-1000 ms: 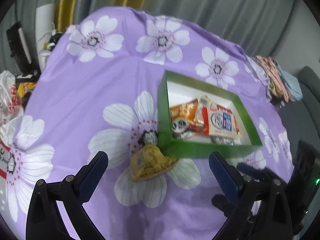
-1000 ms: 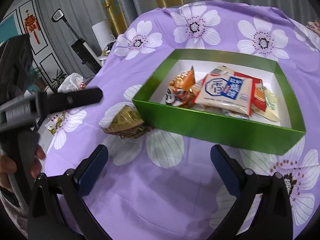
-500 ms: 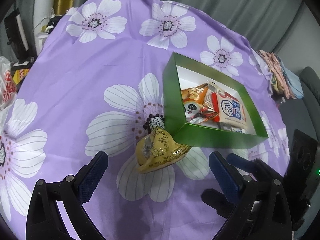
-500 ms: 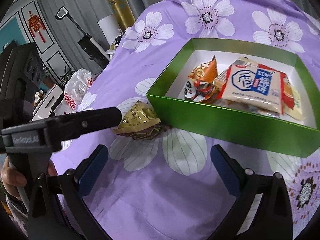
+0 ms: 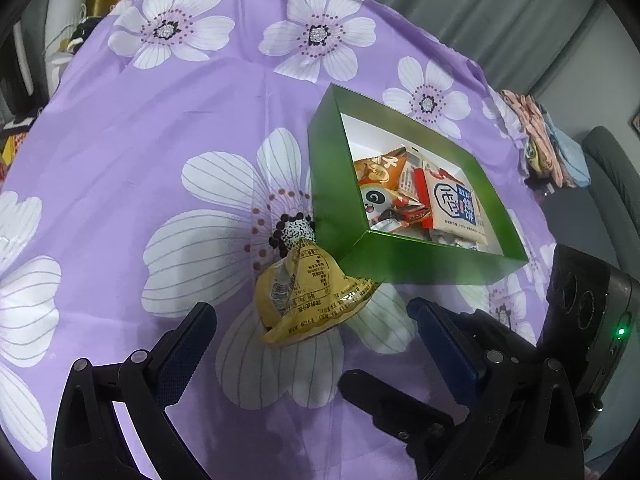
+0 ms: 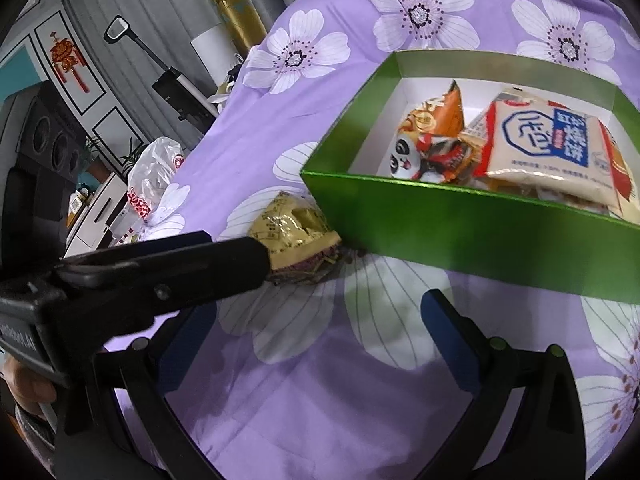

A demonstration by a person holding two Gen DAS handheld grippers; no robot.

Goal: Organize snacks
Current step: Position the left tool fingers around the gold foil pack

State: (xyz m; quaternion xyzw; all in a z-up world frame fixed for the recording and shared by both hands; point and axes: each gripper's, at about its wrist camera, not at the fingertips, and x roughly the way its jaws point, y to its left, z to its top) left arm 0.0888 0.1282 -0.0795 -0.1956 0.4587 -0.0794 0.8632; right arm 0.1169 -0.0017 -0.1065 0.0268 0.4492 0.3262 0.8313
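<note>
The gold snack packet [image 5: 310, 294] lies on the tabletop [image 5: 160, 120], touching the green box's [image 5: 332, 184] near corner. Left tongs [image 5: 312, 344] spread wide just before it. Right tongs [image 6: 320, 320] likewise wide, empty.

Bare tablecloth [image 5: 168, 128] lies open left of the gold packet [image 5: 310, 292]; the green box [image 5: 332, 184] blocks its right.
</note>
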